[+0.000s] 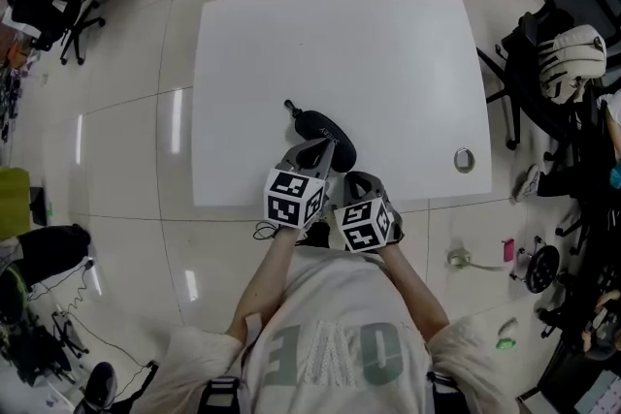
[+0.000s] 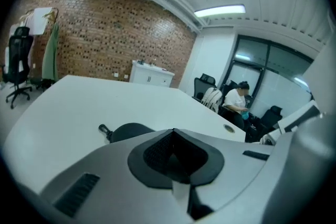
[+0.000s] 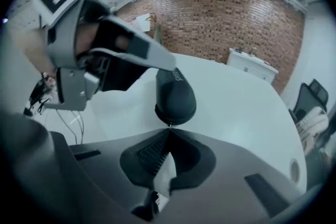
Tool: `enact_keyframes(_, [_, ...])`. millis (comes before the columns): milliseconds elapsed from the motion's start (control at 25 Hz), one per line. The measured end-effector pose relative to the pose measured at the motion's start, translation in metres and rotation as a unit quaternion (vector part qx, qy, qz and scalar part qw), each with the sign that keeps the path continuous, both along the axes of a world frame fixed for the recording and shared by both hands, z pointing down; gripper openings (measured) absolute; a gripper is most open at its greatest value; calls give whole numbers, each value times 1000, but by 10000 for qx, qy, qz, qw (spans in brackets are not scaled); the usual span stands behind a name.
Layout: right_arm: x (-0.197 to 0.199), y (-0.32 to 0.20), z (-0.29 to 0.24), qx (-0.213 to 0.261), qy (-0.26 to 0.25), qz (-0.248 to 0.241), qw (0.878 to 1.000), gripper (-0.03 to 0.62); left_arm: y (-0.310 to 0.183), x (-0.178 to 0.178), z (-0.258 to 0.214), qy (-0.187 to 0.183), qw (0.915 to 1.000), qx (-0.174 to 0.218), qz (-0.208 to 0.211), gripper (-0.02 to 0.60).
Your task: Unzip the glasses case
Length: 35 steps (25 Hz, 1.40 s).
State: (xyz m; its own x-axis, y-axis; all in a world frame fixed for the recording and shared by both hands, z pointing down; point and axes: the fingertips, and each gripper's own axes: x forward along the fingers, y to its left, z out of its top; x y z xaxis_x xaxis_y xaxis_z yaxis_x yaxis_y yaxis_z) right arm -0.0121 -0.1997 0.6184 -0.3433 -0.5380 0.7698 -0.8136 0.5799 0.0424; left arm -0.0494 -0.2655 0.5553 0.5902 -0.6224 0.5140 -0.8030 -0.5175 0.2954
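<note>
A white counter [image 1: 388,63] stands on a glossy tiled floor [image 1: 126,131] in an office with a brick wall [image 2: 105,34] — black swivel chairs [image 1: 44,0] at the edges, a white cabinet [image 2: 151,73] against the brick, a fluorescent strip light [image 2: 219,10] overhead, a glazed partition [image 2: 252,60] beyond.

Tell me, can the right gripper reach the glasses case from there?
Probably yes: the closed tips of the right gripper sit right at the near end of the glasses case, nothing between.
</note>
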Motion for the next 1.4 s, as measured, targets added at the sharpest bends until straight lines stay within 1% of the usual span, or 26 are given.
enact_keyframes(80, [-16, 9, 3, -2, -22, -376, 9993, -2, 0, 9, 3, -342, 9991, 18, 269, 3])
enact_keyframes(160, [-21, 11, 4, -65, -134, -446, 9989, -2, 0, 19, 14, -618, 9969, -99, 476, 3])
enact_keyframes(320, [-10, 8, 2, -174, -302, -262, 9991, -2, -2, 25, 19, -756, 9956, -230, 505, 3])
enact_keyframes(400, [-2, 5, 1, -189, -300, -194, 9992, -2, -2, 26, 20, -807, 9951, -213, 538, 3])
enact_keyframes(520, [2, 1, 3, -157, -160, -318, 9992, -2, -2, 25, 20, -758, 9956, -251, 491, 3])
enact_keyframes(760, [22, -25, 9, -156, -104, -268, 9995, -2, -1, 25, 21, -374, 9980, -425, 295, 3])
enact_keyframes(920, [24, -40, 13, -46, 174, -630, 9979, -2, -3, 26, 22, -334, 9980, -465, 268, 3])
enact_keyframes(1040, [24, -43, 13, -51, 154, -800, 9967, -2, -4, 27, 21, -345, 9981, -436, 280, 3])
enact_keyframes(1120, [29, -47, 10, 64, 201, -620, 9979, -2, -5, 27, 20, -302, 9985, -391, 243, 3])
enact_keyframes(1240, [37, -51, 3, 229, 277, -151, 9992, -2, -9, 23, 15, -305, 9988, -380, 99, 3])
enact_keyframes(1280, [33, -47, 2, 194, 204, -154, 9995, -2, -11, 21, 13, -338, 9988, -347, 64, 3])
enact_keyframes(1320, [26, -39, 3, 136, 110, -292, 9994, -2, -13, 20, 11, -355, 9989, -308, 35, 3])
enact_keyframes(1400, [5, -19, 5, 48, -20, -774, 9970, -2, -13, 20, 7, -353, 9991, -249, 16, 3])
